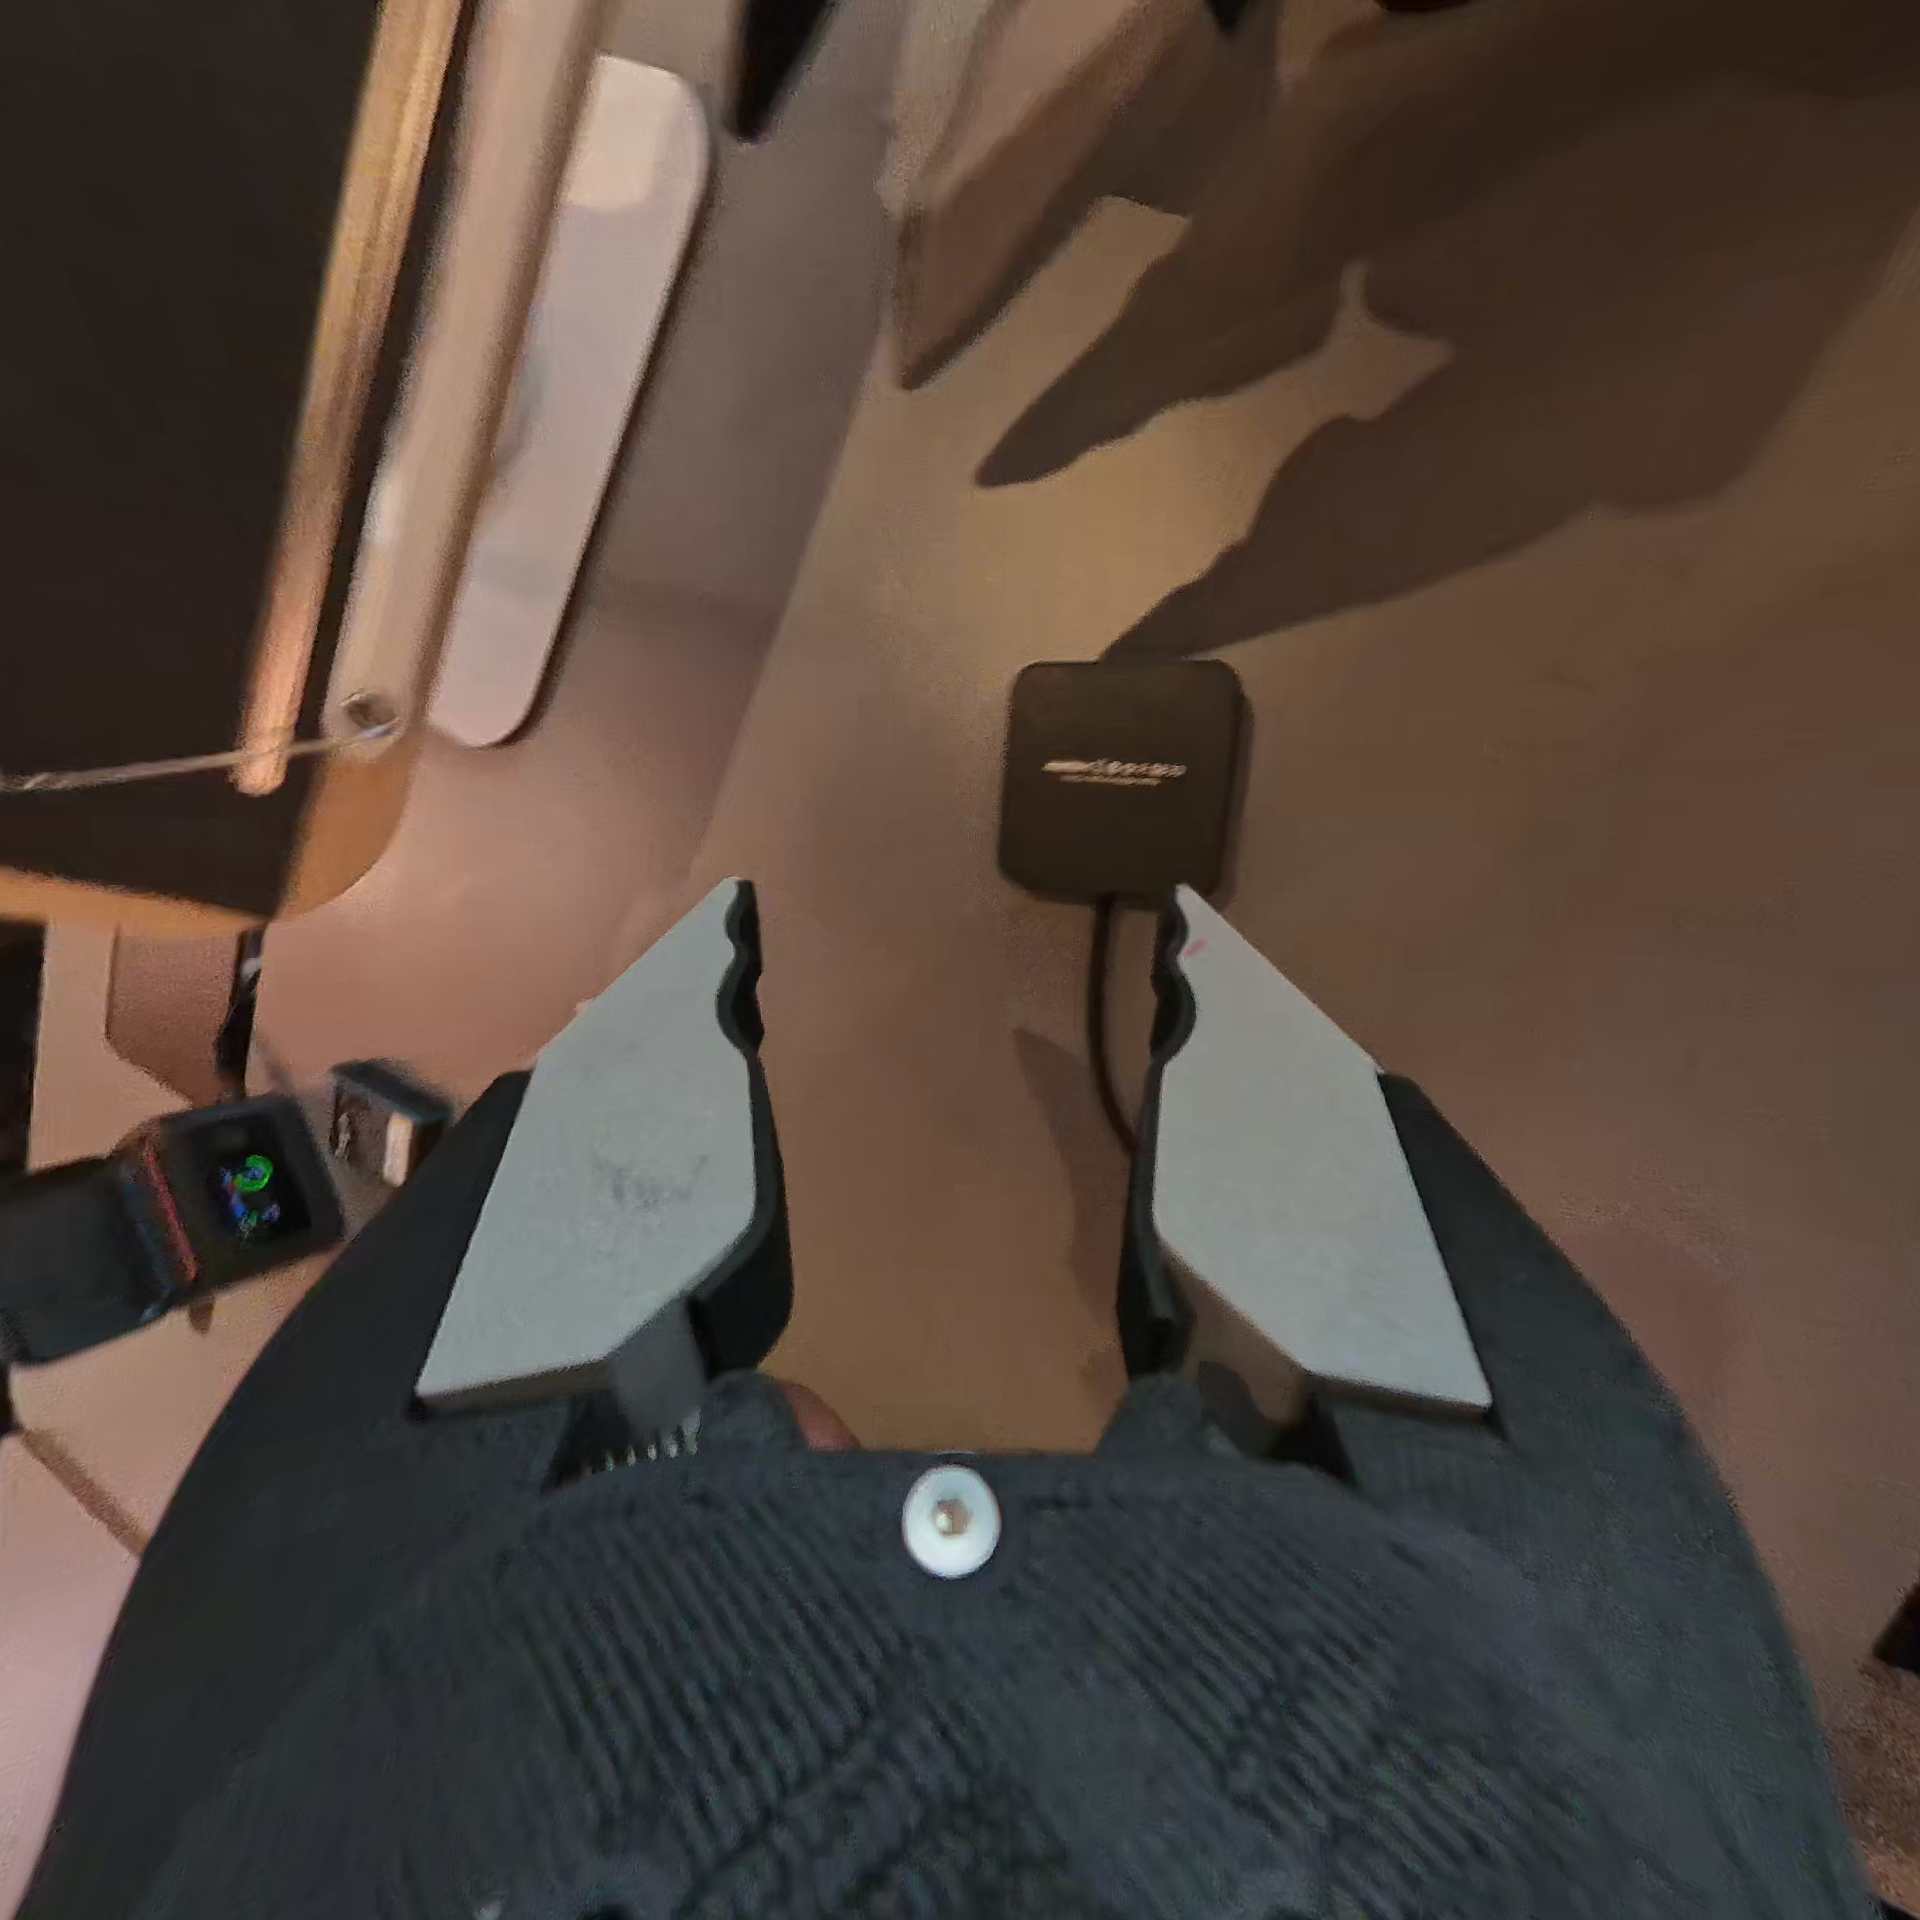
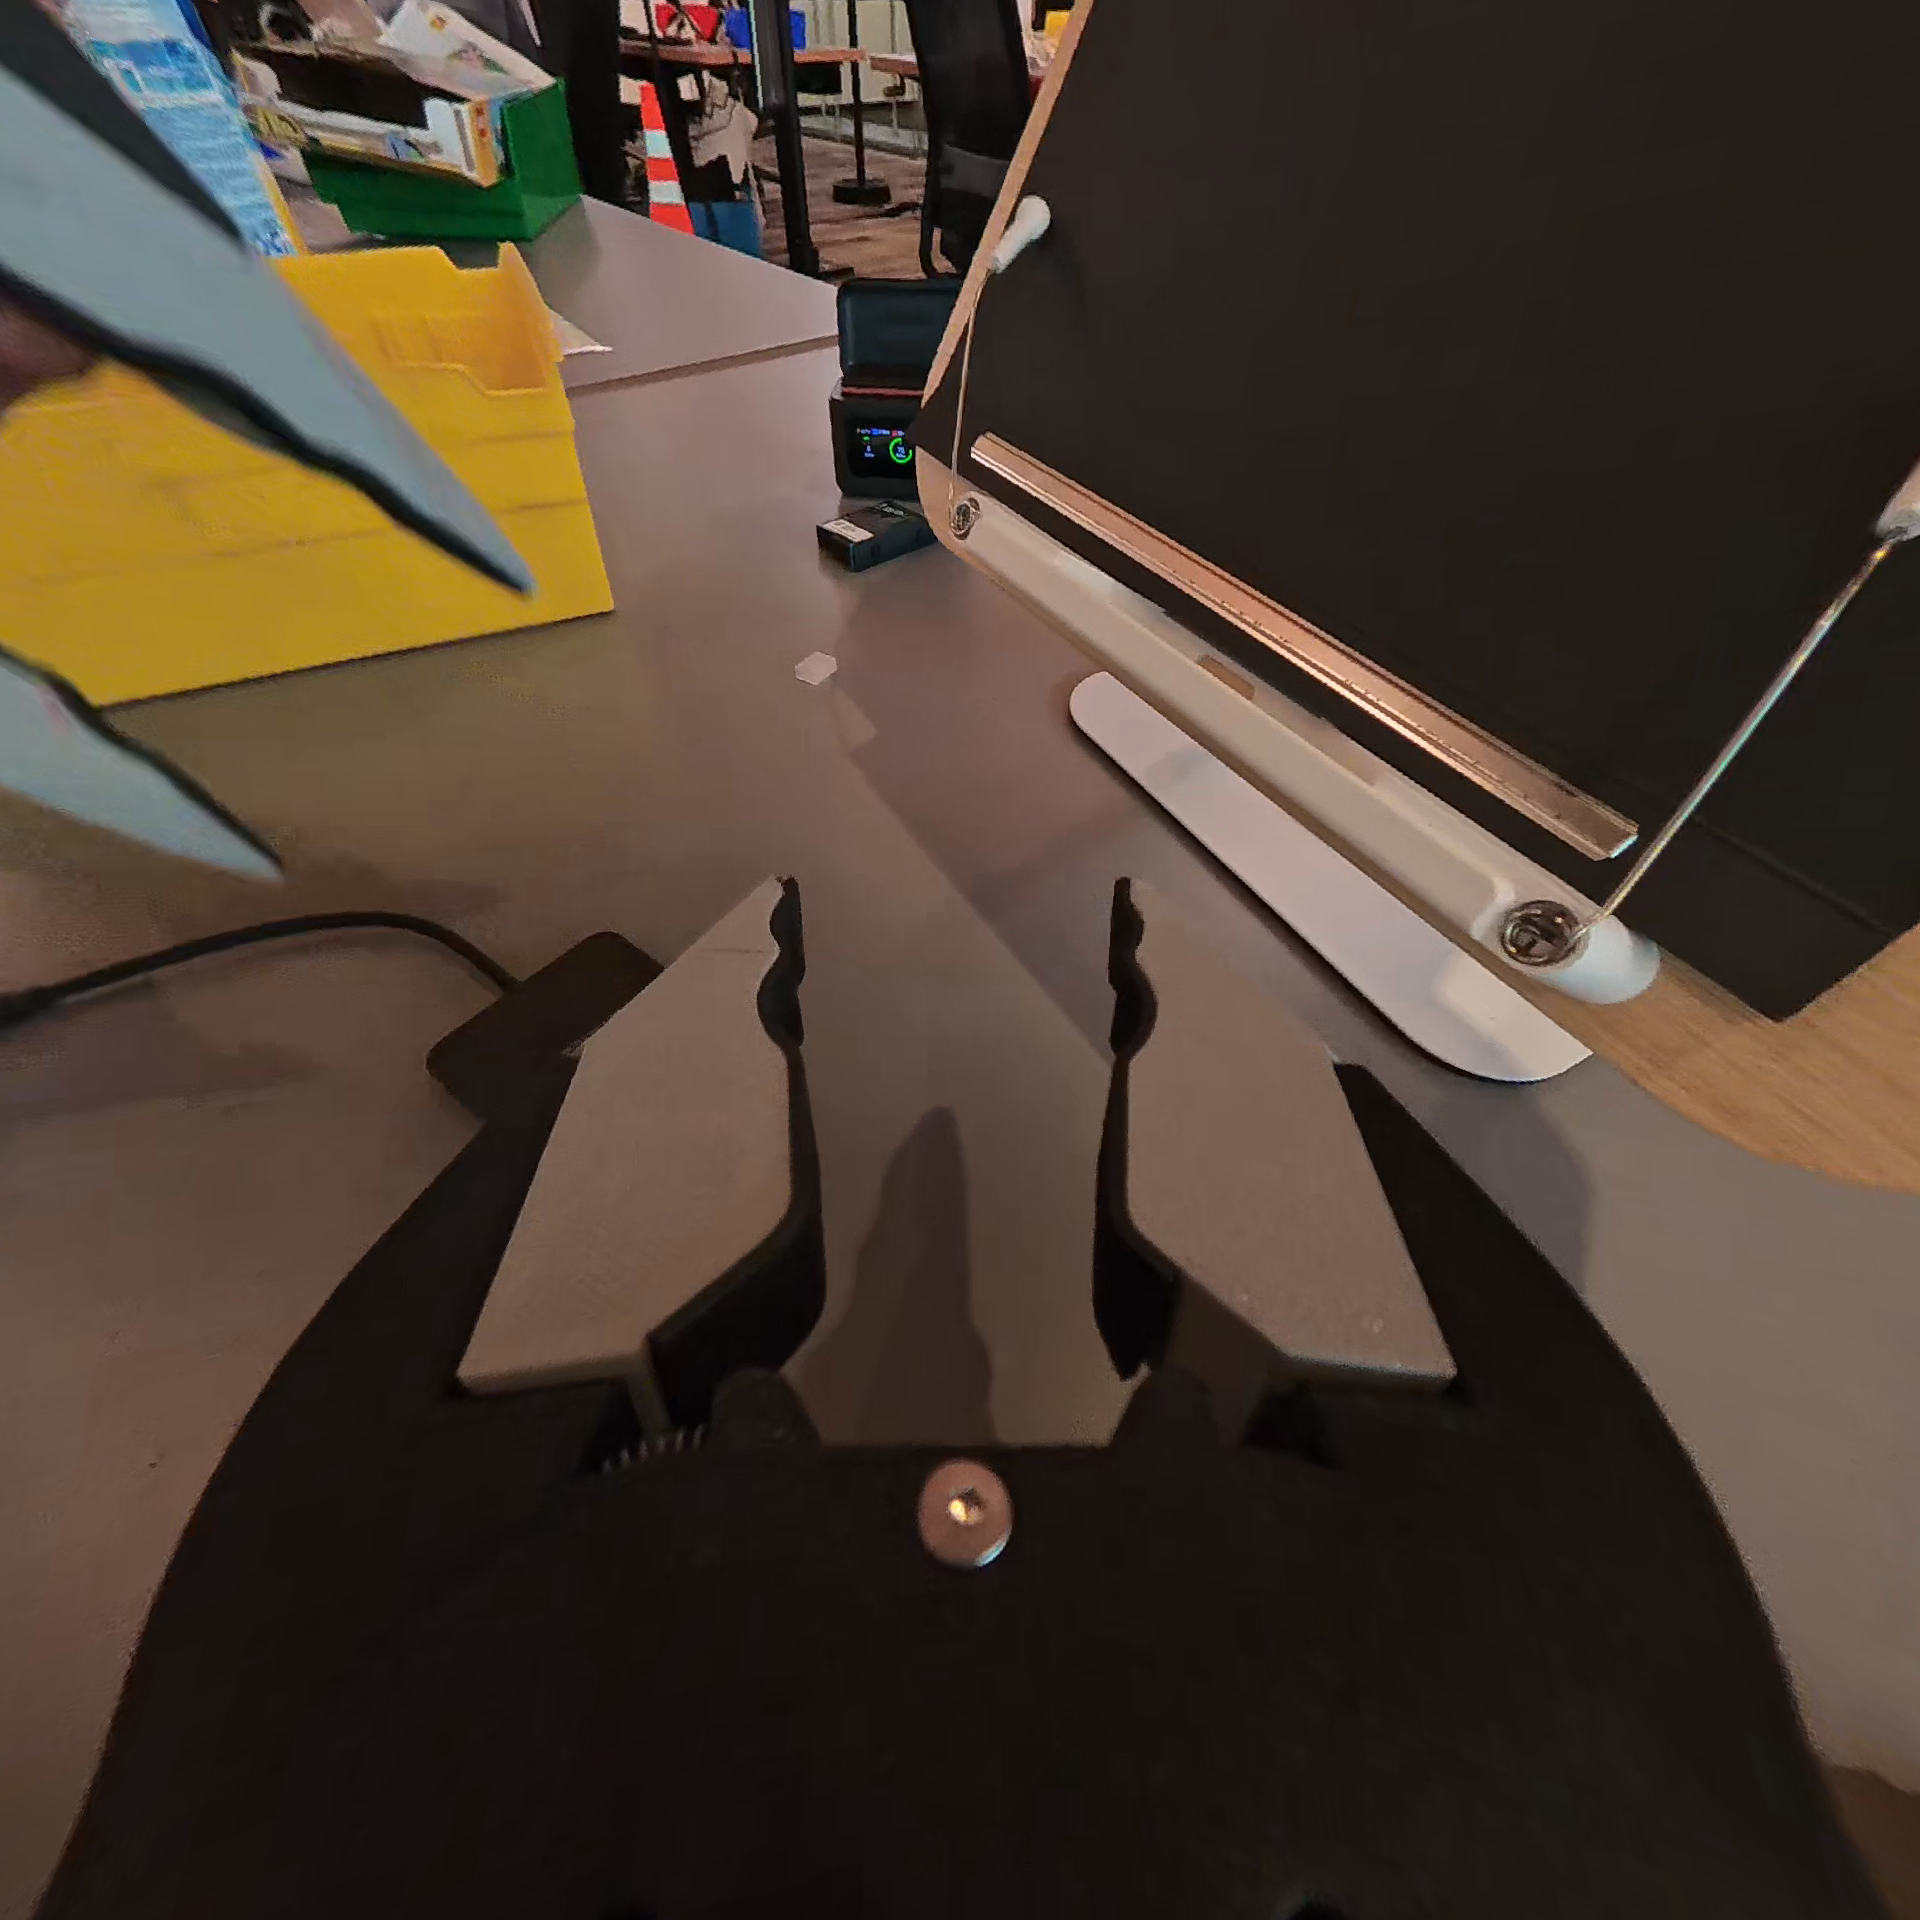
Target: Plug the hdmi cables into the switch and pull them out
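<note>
A small black square switch box (image 1: 1125,777) lies flat on the table, just ahead and a little right of my left gripper (image 1: 961,914). A thin black cable (image 1: 1103,1029) runs from its near edge toward me, beside my right finger. My left gripper is open and empty, above the table. In the right wrist view the switch (image 2: 540,1013) peeks out left of my right gripper (image 2: 951,904), partly hidden by its left finger, with its cable (image 2: 260,935) trailing left. My right gripper is open and empty. The left gripper's fingers (image 2: 343,447) show at upper left.
A dark board on a white stand (image 2: 1320,862) with a metal rod leans at the right. A yellow bin (image 2: 343,499) and a green bin (image 2: 457,187) stand at the back left. A small black device with a lit screen (image 2: 878,447) and a small box (image 2: 873,535) sit behind.
</note>
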### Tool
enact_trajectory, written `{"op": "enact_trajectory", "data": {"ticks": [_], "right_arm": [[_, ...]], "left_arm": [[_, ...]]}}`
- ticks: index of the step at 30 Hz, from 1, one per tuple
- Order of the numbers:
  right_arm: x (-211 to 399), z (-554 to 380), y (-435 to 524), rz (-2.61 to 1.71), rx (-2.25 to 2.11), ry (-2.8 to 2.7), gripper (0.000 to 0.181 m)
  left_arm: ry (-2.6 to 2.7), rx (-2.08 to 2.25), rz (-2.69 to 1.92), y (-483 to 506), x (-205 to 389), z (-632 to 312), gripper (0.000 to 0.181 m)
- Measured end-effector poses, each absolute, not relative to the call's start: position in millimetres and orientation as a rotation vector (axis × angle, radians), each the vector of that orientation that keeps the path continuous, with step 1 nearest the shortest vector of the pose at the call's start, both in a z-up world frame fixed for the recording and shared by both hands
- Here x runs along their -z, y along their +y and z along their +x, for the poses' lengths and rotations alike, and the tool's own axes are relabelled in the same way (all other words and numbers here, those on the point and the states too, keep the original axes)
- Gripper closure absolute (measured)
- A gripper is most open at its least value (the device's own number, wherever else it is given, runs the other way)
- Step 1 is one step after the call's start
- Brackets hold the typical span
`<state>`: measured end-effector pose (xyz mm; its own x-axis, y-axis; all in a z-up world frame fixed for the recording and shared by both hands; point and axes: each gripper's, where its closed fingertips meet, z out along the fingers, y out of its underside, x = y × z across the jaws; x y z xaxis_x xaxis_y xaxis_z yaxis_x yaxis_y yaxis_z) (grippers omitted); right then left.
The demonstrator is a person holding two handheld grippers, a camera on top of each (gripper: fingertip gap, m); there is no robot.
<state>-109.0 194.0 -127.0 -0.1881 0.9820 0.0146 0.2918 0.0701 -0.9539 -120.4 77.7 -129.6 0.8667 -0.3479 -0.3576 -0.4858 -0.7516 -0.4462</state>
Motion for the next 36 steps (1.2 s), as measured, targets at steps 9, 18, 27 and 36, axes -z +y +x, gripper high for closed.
{"op": "enact_trajectory", "data": {"ticks": [9,18,27,36], "right_arm": [[129.0,-110.5,193.3,-1.31,-1.146,-1.599,0.125],[136.9,-112.5,188.6,-1.319,-1.124,-1.623,0.126],[139.4,-112.8,189.1,-1.333,-1.129,-1.621,0.126],[136.8,-112.3,187.5,-1.319,-1.134,-1.624,0.127]], "left_arm": [[-0.021,-0.515,-2.487,-47.5,41.4,-257.1,0.11],[-0.619,-0.727,-2.682,-211.8,119.1,-358.4,0.111],[-0.543,-1.189,-2.671,-240.9,162.5,-371.3,0.114],[-0.433,-1.377,-2.727,-251.4,179.7,-376.0,0.149]]}}
